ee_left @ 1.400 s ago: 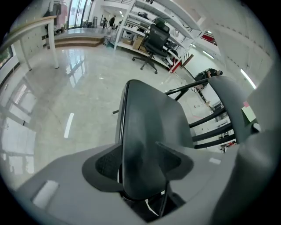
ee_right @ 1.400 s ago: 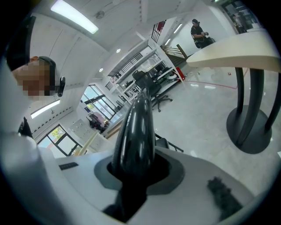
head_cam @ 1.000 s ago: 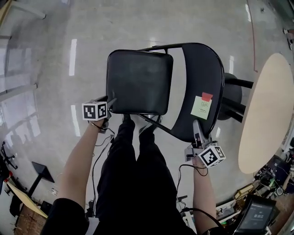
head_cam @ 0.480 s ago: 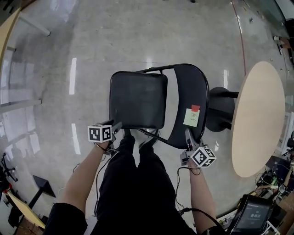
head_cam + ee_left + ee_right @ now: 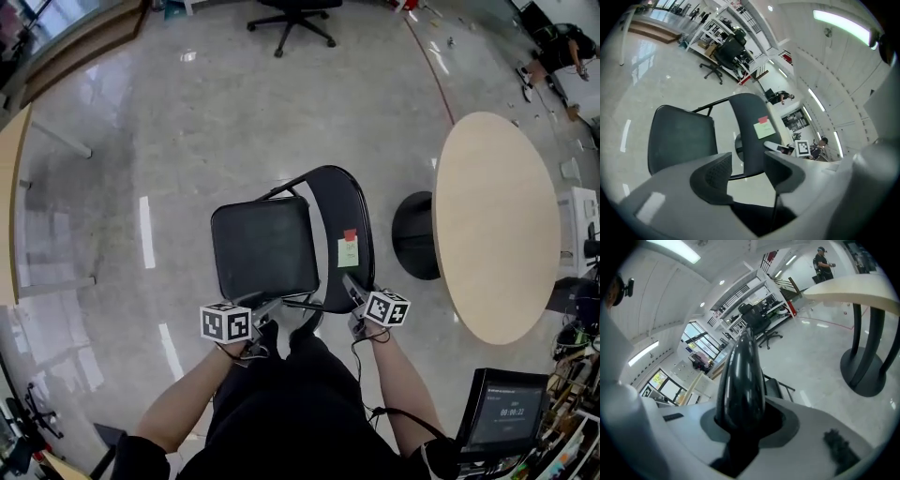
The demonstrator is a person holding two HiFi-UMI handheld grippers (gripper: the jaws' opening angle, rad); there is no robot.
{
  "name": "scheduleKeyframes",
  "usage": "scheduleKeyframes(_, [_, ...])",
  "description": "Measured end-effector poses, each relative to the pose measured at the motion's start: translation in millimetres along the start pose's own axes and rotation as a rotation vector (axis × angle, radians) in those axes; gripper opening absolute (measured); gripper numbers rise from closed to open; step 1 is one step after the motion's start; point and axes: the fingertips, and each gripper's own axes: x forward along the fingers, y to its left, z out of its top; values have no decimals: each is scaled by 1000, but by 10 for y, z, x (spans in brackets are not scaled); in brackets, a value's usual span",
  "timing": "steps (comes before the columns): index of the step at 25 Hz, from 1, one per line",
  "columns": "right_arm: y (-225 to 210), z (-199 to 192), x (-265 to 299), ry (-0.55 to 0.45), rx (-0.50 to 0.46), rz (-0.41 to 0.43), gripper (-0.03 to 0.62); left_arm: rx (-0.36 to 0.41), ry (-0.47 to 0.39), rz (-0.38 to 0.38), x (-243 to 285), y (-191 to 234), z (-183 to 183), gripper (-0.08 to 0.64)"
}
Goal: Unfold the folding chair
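The black folding chair stands opened out on the floor, its seat (image 5: 264, 255) flat and its curved backrest (image 5: 352, 220) bearing a green and a red sticky note (image 5: 348, 249). My right gripper (image 5: 353, 285) is shut on the backrest's top edge, which fills the gap between its jaws as a glossy black edge (image 5: 740, 376). My left gripper (image 5: 270, 307) hovers just off the seat's front edge, jaws open and empty. In the left gripper view the seat (image 5: 682, 138) and backrest (image 5: 749, 123) lie beyond the open left gripper (image 5: 747, 168).
A round wooden table (image 5: 492, 220) on a black pedestal base (image 5: 412, 234) stands close to the chair's right. An office chair (image 5: 291, 19) is far across the floor. A monitor (image 5: 502, 412) sits at lower right. The person's legs (image 5: 291, 403) are right behind the chair.
My left gripper has come off the seat's front left corner and lifted back toward the person. The head camera has risen, so the chair looks smaller. The right gripper keeps its hold.
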Motion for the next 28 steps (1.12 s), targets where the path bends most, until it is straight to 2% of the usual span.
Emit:
scheduleKeyframes(2, [-14,-33,-22,34,20,18,87,16,-30,-38,-40,-278,118,219])
scheduleKeyframes(4, [13,-6,-79,87,-6,13,87,25,-74,-55,-150,-509,329,219])
scheduleKeyframes(9, [150,37,-314,190,-89,19,87,62,-169,-43,-420,-807,750,218])
scheduleKeyframes(12, [81,-81,-379,235,-35,13,109,58,-214,-46,-423,-792,792,218])
scheduleKeyframes(14, [62,-155,-391,268,12,23,124,28,-230,-69,-403,-810,769,218])
scheduleKeyframes(16, [72,-203,-418,278,9,29,127,-10,-236,-95,-393,-865,714,218])
scheduleKeyframes(19, [24,-104,-465,228,11,39,137,-14,-248,-108,-379,-935,711,218])
scheduleKeyframes(21, [-29,15,-571,170,58,46,196,-3,-266,-115,-422,-978,741,218])
scheduleKeyframes(23, [-73,178,-760,97,81,35,212,5,-285,-123,-494,-1012,776,218])
scheduleKeyframes(26, [-66,580,-1096,-41,72,18,211,29,-304,-131,-550,-1040,845,218])
scheduleKeyframes(28, [104,905,-1280,-126,36,47,210,71,-308,-132,-571,-1093,902,218])
